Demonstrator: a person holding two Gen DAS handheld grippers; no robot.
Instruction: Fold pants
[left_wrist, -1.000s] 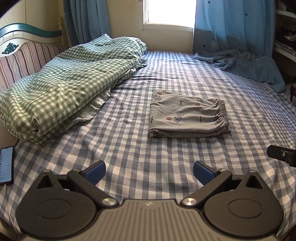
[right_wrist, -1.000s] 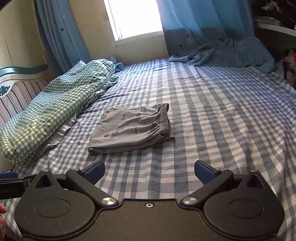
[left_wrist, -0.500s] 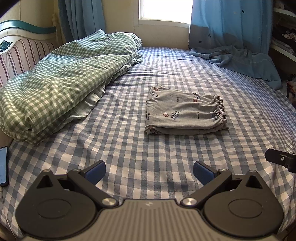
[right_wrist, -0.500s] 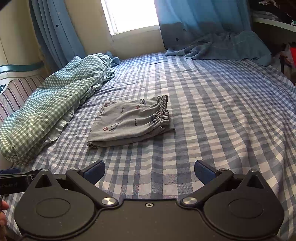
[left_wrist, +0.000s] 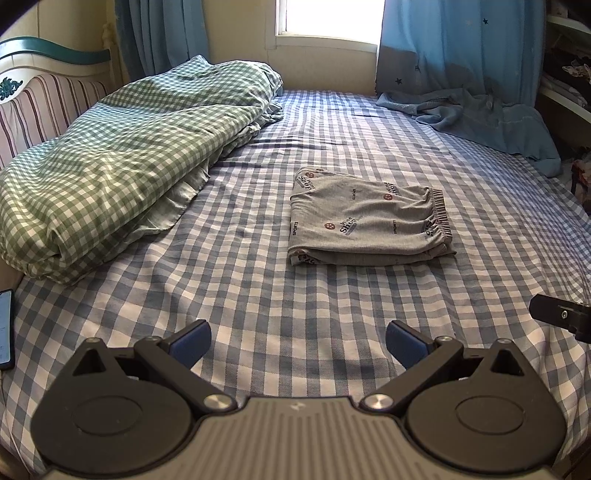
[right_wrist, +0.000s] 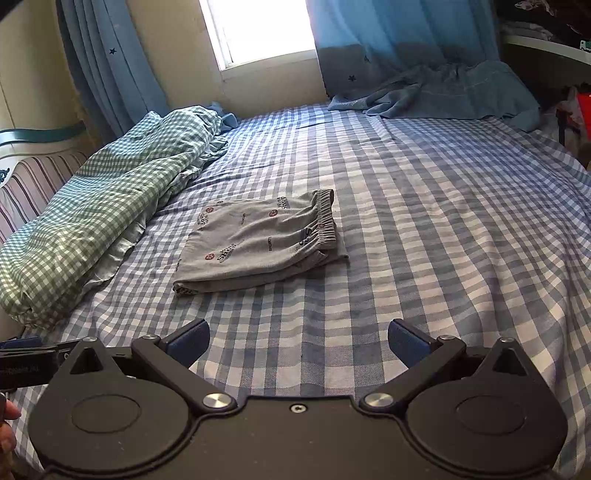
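Found a phone (left_wrist: 5, 328) at the left edge of the bed (left_wrist: 258, 295), and beyond it a green-checked quilt (left_wrist: 122, 158) heaped along the left side. Held the left gripper (left_wrist: 297, 338) low over the near edge, fingers spread wide, nothing between them. Located the pants (left_wrist: 365, 221) near the middle of the bed, well apart from both grippers: folded into a compact grey rectangle, layers stacked, elastic waistband at the right end. Noted a loose blue cloth (left_wrist: 480, 114) toward the far right corner. Held the right gripper (right_wrist: 298, 338) likewise over the near edge, fingers spread, empty.

Compared against the second prior: no shift in the pants, no disturbance of the folds, only slight drift of both views. Judged the folding complete and the grippers withdrawn. Flagged no further fold as needed.
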